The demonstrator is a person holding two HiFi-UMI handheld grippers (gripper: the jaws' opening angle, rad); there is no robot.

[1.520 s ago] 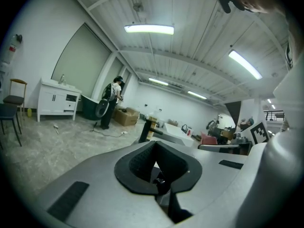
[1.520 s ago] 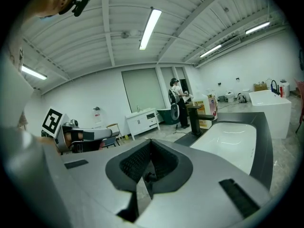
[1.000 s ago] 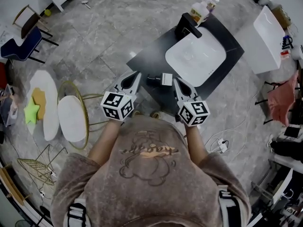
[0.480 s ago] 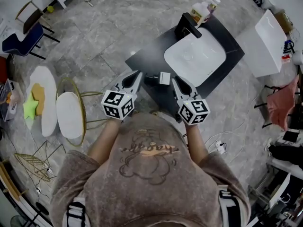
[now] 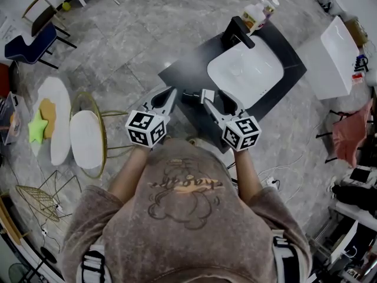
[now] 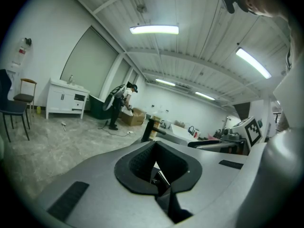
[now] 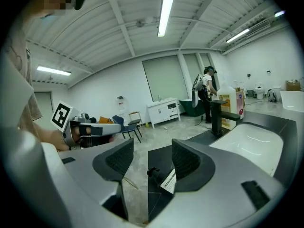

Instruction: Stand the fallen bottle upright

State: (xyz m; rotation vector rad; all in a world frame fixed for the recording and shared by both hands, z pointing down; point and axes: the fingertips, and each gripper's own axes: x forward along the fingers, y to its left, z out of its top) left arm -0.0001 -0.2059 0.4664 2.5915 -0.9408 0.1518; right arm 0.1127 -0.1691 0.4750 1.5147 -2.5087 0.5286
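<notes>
A small dark bottle (image 5: 191, 95) with a white label lies on its side near the front edge of the black counter (image 5: 179, 69). In the right gripper view the bottle (image 7: 161, 176) rests between my jaws, its cap to the left and its label close to the right pad. My right gripper (image 5: 215, 97) (image 7: 152, 156) is opening, and its pads stand clear of the bottle. My left gripper (image 5: 169, 93) (image 6: 154, 143) hovers just left of the bottle, shut with nothing held.
A white basin (image 5: 244, 72) is set into the counter, with a black tap (image 5: 235, 33) and two bottles (image 5: 257, 13) behind it. On the floor to the left stands a round side table (image 5: 87, 146). To the right is a white table (image 5: 333, 49).
My right gripper's jaws have gone from shut to wide apart around the bottle, and the wrist has turned a little. The left gripper and the bottle have stayed put.
</notes>
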